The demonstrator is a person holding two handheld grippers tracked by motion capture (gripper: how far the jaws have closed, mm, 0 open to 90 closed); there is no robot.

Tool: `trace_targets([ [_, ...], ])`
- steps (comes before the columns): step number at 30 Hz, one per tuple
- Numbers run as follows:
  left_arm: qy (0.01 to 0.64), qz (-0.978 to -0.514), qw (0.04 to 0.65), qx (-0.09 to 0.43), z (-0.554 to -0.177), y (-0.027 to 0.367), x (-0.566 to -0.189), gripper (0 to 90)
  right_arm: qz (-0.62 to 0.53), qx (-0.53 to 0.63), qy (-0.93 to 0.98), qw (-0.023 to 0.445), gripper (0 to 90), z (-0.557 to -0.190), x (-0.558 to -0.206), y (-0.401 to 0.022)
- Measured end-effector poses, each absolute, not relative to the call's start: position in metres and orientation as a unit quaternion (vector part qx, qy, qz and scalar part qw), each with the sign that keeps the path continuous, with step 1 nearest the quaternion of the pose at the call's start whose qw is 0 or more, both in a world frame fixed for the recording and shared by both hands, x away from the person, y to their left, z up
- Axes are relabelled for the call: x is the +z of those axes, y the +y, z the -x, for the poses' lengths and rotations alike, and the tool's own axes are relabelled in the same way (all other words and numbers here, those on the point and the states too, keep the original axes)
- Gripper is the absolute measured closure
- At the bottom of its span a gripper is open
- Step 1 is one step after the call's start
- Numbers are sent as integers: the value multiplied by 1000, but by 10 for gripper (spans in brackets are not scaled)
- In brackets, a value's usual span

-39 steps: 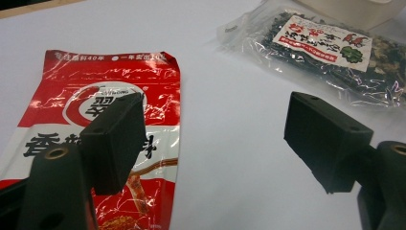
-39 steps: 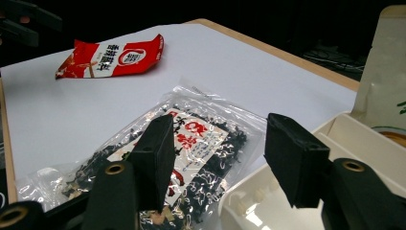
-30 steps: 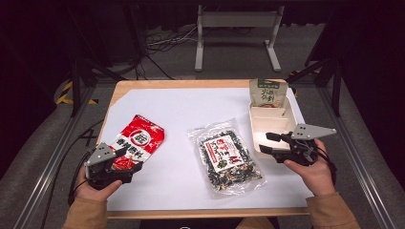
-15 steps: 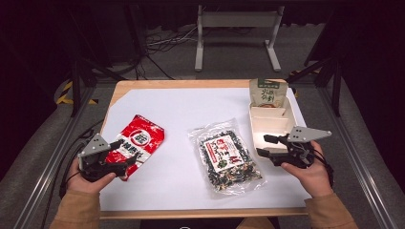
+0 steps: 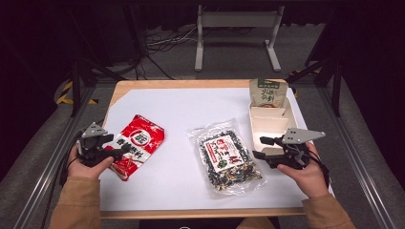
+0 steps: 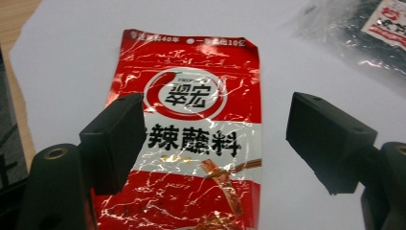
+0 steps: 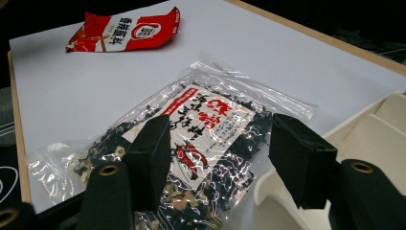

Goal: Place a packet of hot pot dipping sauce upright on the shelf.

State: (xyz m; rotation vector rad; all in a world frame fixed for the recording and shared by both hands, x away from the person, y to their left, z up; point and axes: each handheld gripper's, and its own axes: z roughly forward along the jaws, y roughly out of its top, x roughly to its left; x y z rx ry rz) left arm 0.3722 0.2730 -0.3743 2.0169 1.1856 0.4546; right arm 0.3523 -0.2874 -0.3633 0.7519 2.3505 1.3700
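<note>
A red and white sauce packet (image 5: 139, 143) lies flat on the left of the white table sheet (image 5: 191, 109). My left gripper (image 5: 120, 150) sits at the packet's near left corner and points right. In the left gripper view it (image 6: 215, 139) stands open, with the packet (image 6: 201, 158) on the table beyond its jaws. A clear bag of dark dried mix (image 5: 224, 156) lies in the middle. Just right of the bag, my right gripper (image 5: 259, 148) points left at it. Its jaws have just been opening and hold nothing; through them (image 7: 222, 143) the bag (image 7: 206, 112) is visible.
A cream divided tray (image 5: 270, 119) sits at the table's right edge beside my right hand, with a beige and green packet (image 5: 267, 92) standing at its far end. The wooden table edge (image 5: 191, 84) borders the sheet. A metal stand and cables lie on the floor beyond.
My left hand has moved left and slightly away from me, toward the table's left edge. The right gripper's jaws stand a little wider. Both packets lie where they were.
</note>
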Motion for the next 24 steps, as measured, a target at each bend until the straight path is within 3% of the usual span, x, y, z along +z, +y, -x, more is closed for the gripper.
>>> trace_targets([
  [10, 529, -745, 369, 174, -388, 302, -395, 230, -260, 474, 829, 147, 402, -353, -369, -281],
  [24, 566, -756, 292, 152, -401, 311, -420, 238, -256, 475, 830, 140, 387, -353, -371, -277],
])
